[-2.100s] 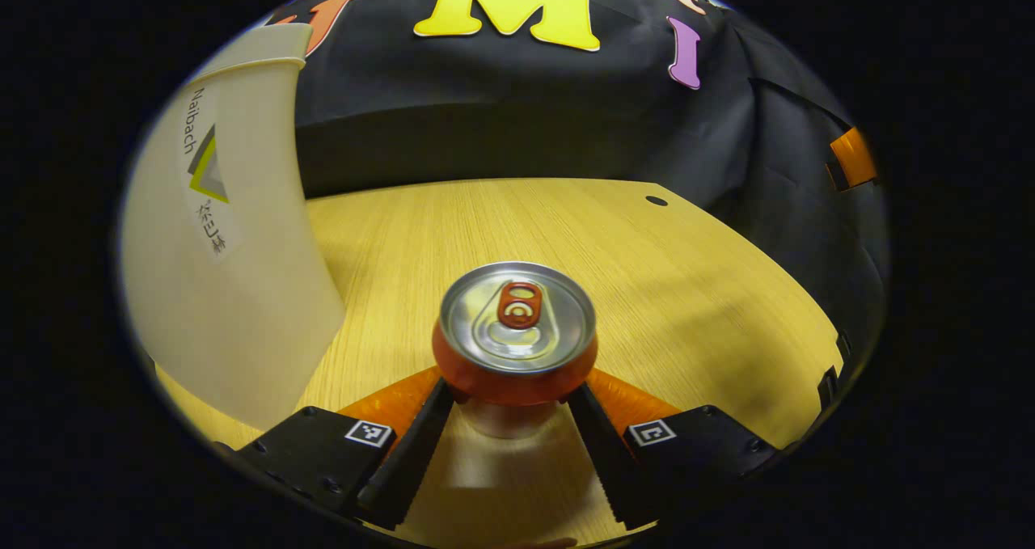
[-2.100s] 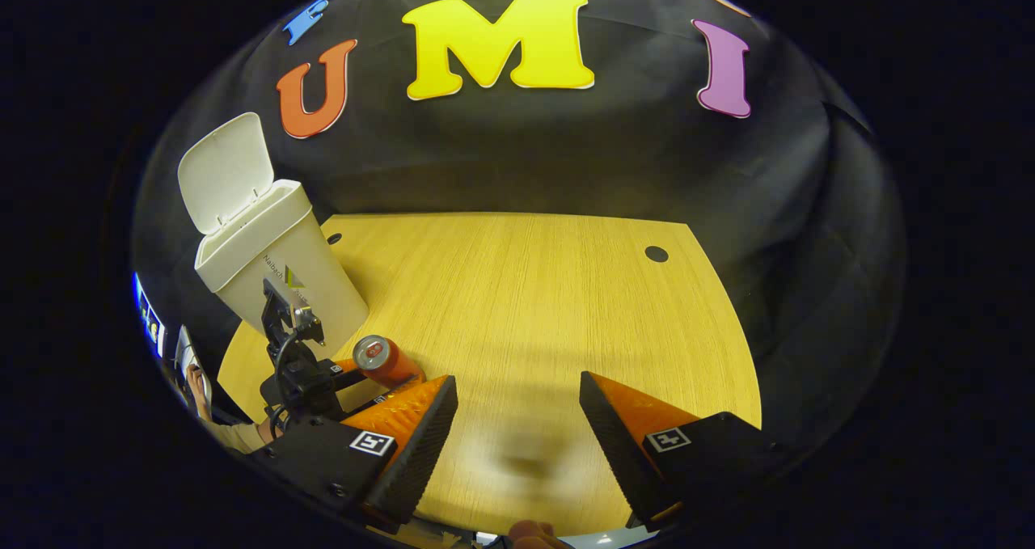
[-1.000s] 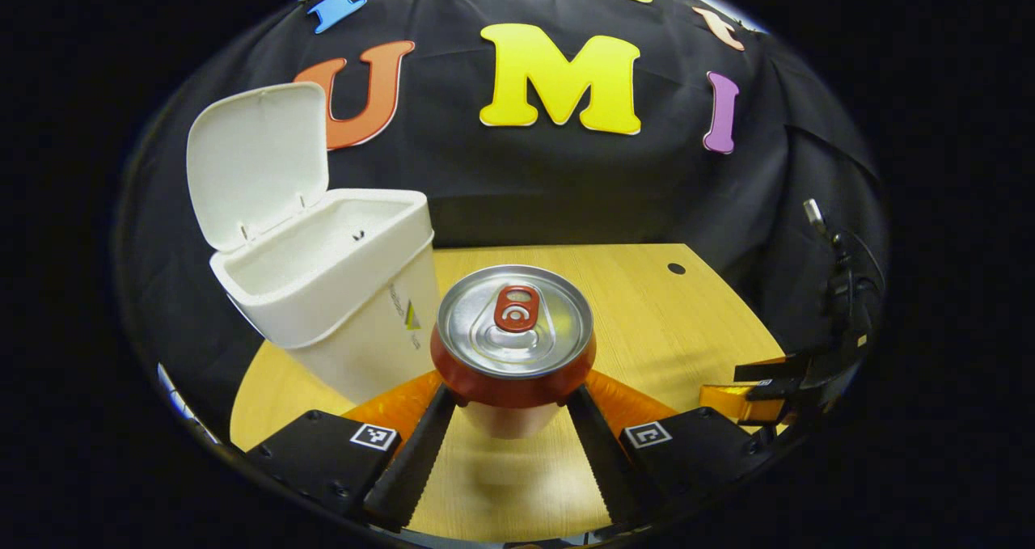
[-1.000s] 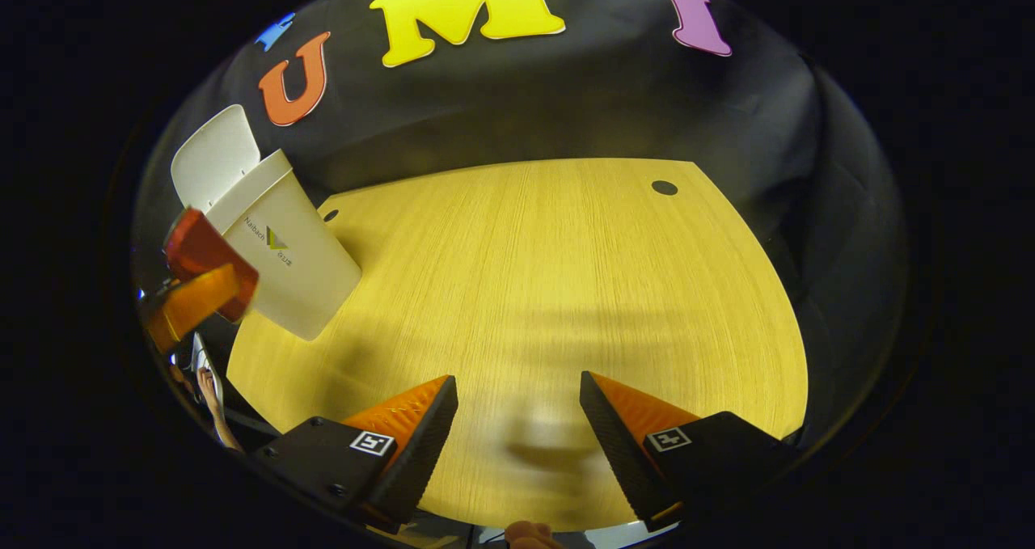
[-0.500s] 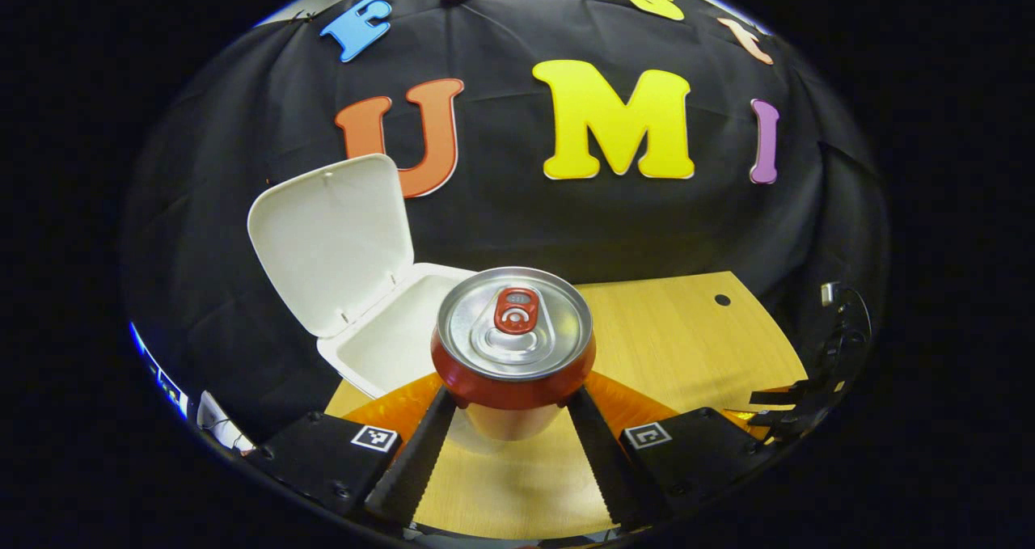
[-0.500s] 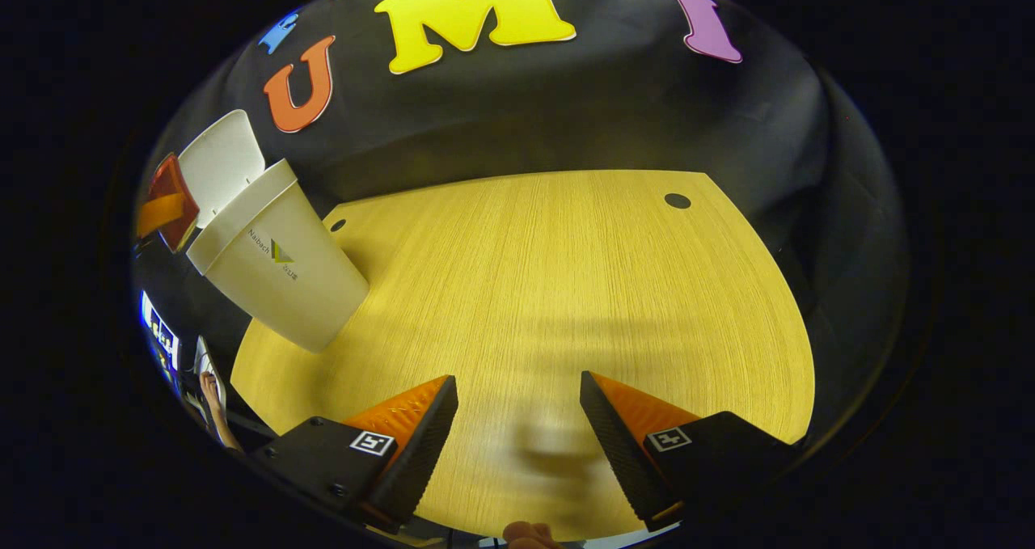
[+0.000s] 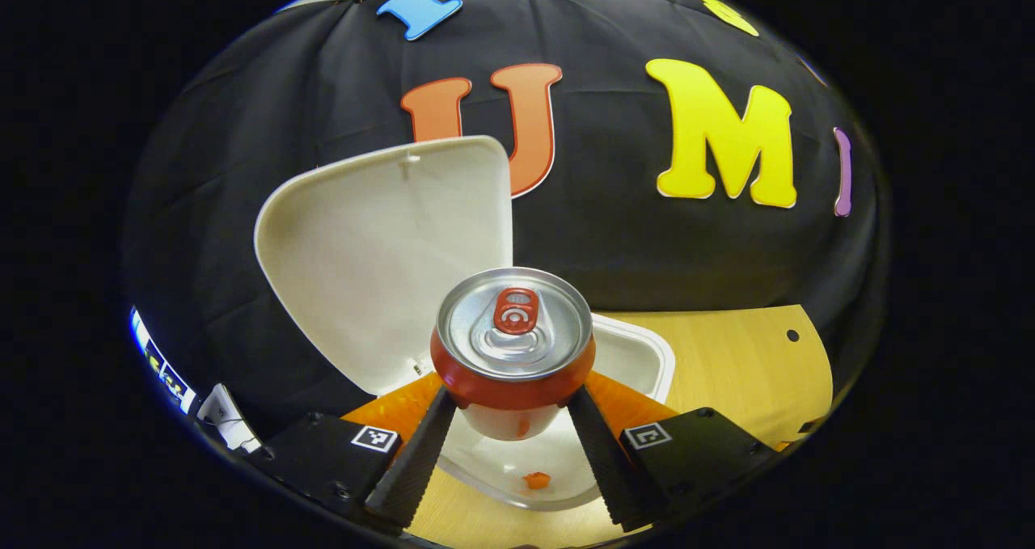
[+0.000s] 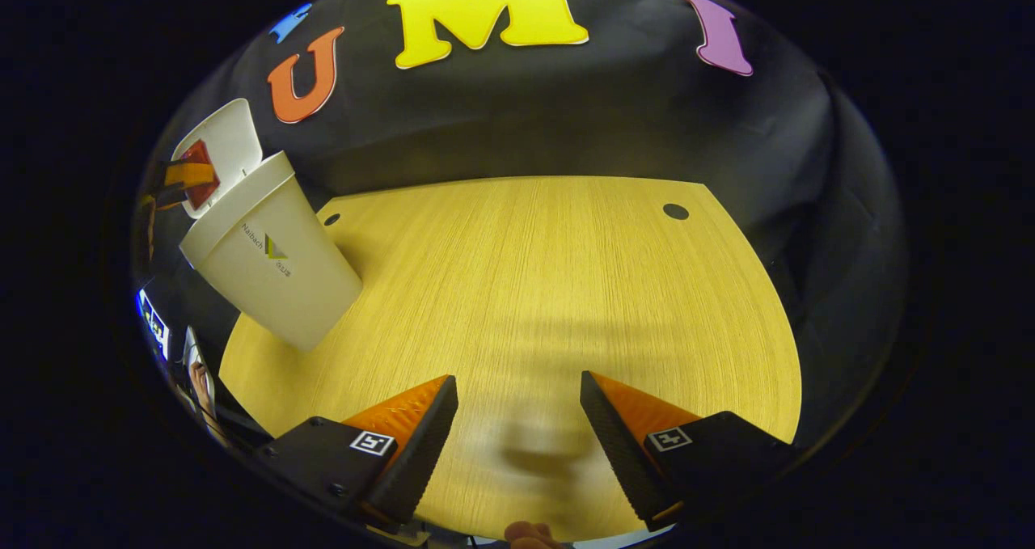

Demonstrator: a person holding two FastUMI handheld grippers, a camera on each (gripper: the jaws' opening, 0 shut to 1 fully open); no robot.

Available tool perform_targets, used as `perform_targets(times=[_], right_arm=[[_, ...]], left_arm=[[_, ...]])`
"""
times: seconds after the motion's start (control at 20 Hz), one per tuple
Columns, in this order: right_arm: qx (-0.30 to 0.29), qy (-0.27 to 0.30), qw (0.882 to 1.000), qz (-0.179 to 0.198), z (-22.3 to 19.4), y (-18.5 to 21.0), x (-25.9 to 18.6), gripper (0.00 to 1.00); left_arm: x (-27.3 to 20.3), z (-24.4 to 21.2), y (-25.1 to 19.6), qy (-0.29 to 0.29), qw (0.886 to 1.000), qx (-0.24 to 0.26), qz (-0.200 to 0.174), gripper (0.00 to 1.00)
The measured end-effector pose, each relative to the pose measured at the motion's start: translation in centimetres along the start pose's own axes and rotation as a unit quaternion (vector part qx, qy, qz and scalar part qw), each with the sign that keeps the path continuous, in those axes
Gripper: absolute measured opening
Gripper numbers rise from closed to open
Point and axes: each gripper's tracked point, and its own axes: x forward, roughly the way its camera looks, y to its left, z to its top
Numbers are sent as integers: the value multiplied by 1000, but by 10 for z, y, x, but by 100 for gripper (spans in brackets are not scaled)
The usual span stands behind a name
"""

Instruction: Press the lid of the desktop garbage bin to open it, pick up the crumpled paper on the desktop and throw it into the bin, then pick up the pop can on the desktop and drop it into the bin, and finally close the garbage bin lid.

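Observation:
In the left gripper view my left gripper (image 7: 511,407) is shut on a red pop can (image 7: 513,340) with a silver top, held upright. The can hangs right over the open mouth of the white garbage bin (image 7: 639,355), whose lid (image 7: 380,250) stands raised behind it. In the right gripper view the same bin (image 8: 271,270) stands at the table's far left, with the can (image 8: 200,181) and the left gripper above its opening. My right gripper (image 8: 517,428) is open, low over the wooden table (image 8: 550,290), with nothing between its fingers. The bin's inside is mostly hidden by the can.
The table has two small dark holes, one near the bin (image 8: 331,219) and one at the far right (image 8: 675,211). The black cloth wall rises behind the table. A person's hand (image 8: 198,383) shows at the lower left edge.
My left gripper has carried the can up from the table and leftward until it hangs over the open bin. My right gripper has stayed open over the table, shifting only slightly.

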Motion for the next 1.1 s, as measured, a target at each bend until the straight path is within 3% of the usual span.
perform_targets(times=[0.25, 0.4, 0.5, 0.65, 0.75, 1.1], right_arm=[[-12, 9, 1000, 0, -7, 7, -1, 97], [-9, 12, 1000, -5, -10, 5, 0, 97], [-7, 14, 1000, -7, -12, 4, 1, 97], [-11, 15, 1000, -4, -14, 6, 2, 97], [-13, 16, 1000, 0, -14, 9, 3, 97], [-25, 18, 999, 14, -17, 19, 2, 97]], left_arm=[[21, -13, -3, 17, 1000, -12, -10, 86], [23, -17, 1, 22, 1000, -9, 12, 87], [18, -10, 0, 3, 1000, -7, 26, 87], [10, -7, -6, -11, 1000, -8, 15, 88], [4, -6, -5, -16, 1000, -12, 11, 93], [-23, 19, 1, -48, 998, 24, 32, 99]])
